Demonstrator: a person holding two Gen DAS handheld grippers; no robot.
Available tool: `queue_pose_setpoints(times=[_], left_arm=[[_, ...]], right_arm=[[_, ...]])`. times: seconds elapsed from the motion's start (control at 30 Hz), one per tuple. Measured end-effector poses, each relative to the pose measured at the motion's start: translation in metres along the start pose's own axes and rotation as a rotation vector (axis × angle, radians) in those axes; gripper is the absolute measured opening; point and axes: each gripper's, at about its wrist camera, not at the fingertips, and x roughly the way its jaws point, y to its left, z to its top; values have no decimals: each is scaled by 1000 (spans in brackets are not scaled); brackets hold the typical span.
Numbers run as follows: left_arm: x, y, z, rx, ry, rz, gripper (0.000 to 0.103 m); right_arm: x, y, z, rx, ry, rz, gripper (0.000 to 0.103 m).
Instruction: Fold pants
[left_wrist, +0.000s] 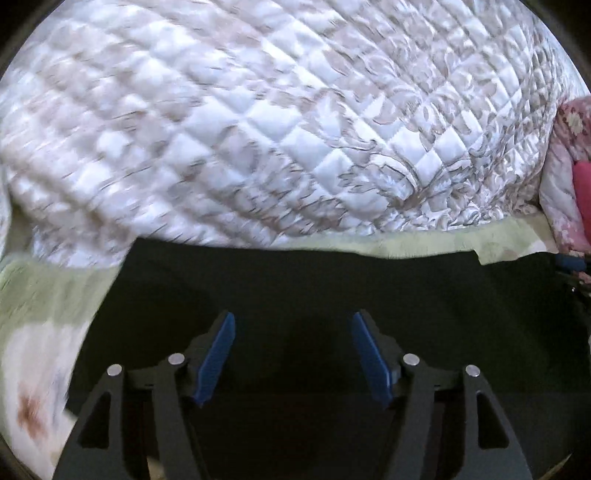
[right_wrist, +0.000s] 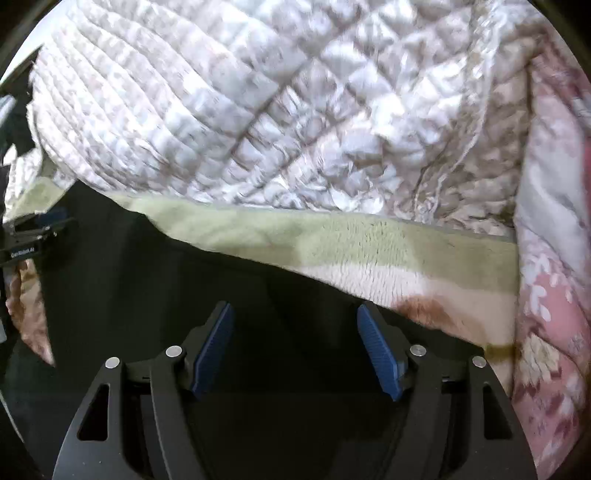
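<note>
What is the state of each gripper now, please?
Left gripper: open, holding nothing, above the dark pants.
Right gripper: open, holding nothing, above the same pants.

The left gripper (left_wrist: 293, 354) was built of matte black arms with triangular cut-outs in the outer links, four round silver pivot pins in a row across the linkage, and two flat blue pads (left_wrist: 217, 360) on the inner faces of its fingers. The right gripper (right_wrist: 295, 350) had the same black frame, the same silver pins and cut-outs, and its blue pads (right_wrist: 380, 354) showed fine ribs across the surface. At the left edge of the right wrist view, the left gripper's black body carried a small white lettering, probably a maker's label, too blurred to read.
</note>
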Motion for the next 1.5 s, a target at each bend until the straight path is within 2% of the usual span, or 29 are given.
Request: queue_pose_setpoints(times=[0.17, 0.2, 0.23, 0.27, 0.3, 0.33, 0.37, 0.4, 0.43, 0.5, 0.67, 0.77, 0.87, 1.0, 1.1, 1.23, 1.33, 1.37, 1.4, 1.43, 1.5], left_arm=[[37, -18, 4, 30, 61, 20, 70], [38, -23, 2, 52, 43, 41, 71], [39, -27, 2, 71, 35, 61, 67], [38, -32, 1, 84, 32, 71, 62], [37, -37, 0, 98, 25, 78, 48], [34, -44, 0, 120, 17, 92, 35], [31, -50, 1, 141, 11, 111, 27], [27, -55, 1, 158, 5, 116, 10], [21, -57, 3, 159, 0, 114, 5], [5, -54, 6, 122, -14, 96, 4], [-65, -38, 0, 29, -99, 42, 4], [-118, -28, -22, 1, -167, 4, 4], [-161, -25, -53, -28, -208, -28, 4], [-197, -21, -108, -77, -203, -76, 4], [-204, -25, -157, -100, -148, -110, 4], [-197, -33, -210, -92, -31, -102, 5], [-201, -32, -233, -92, 18, -95, 5], [-207, -29, -236, -99, 14, -93, 5], [-213, -26, -237, -107, 3, -86, 5], [-220, -23, -236, -111, -6, -76, 5], [-230, -19, -229, -117, -25, -57, 9]], right_arm=[[23, 6, 0, -77, 59, -44, 69], [24, 10, 0, -98, 65, -66, 55], [24, 13, 0, -116, 68, -89, 42], [23, 15, 0, -130, 62, -102, 22], [21, 15, 1, -120, 62, -88, 8], [17, 15, 1, -107, 57, -87, 3], [14, 14, 2, -105, 52, -94, 4], [7, 15, 1, -98, 38, -89, 3], [1, 15, 1, -89, 27, -83, 3], [-23, 18, -3, -81, -19, -74, 3], [-94, 34, -19, -50, -137, -33, 3], [-142, 52, -48, -33, -199, -6, 3], [-175, 65, -88, -6, -220, 8, 3], [-191, 72, -153, 93, -174, 39, 3], [-182, 80, -201, 181, -79, 61, 3], [-156, 80, -240, 290, 48, 78, 4], [-160, 83, -253, 345, 68, 81, 5], [-166, 83, -253, 352, 53, 83, 11], [-171, 83, -254, 359, 37, 81, 22], [-178, 84, -255, 369, 13, 79, 27], [-190, 81, -259, 397, -32, 78, 48]])
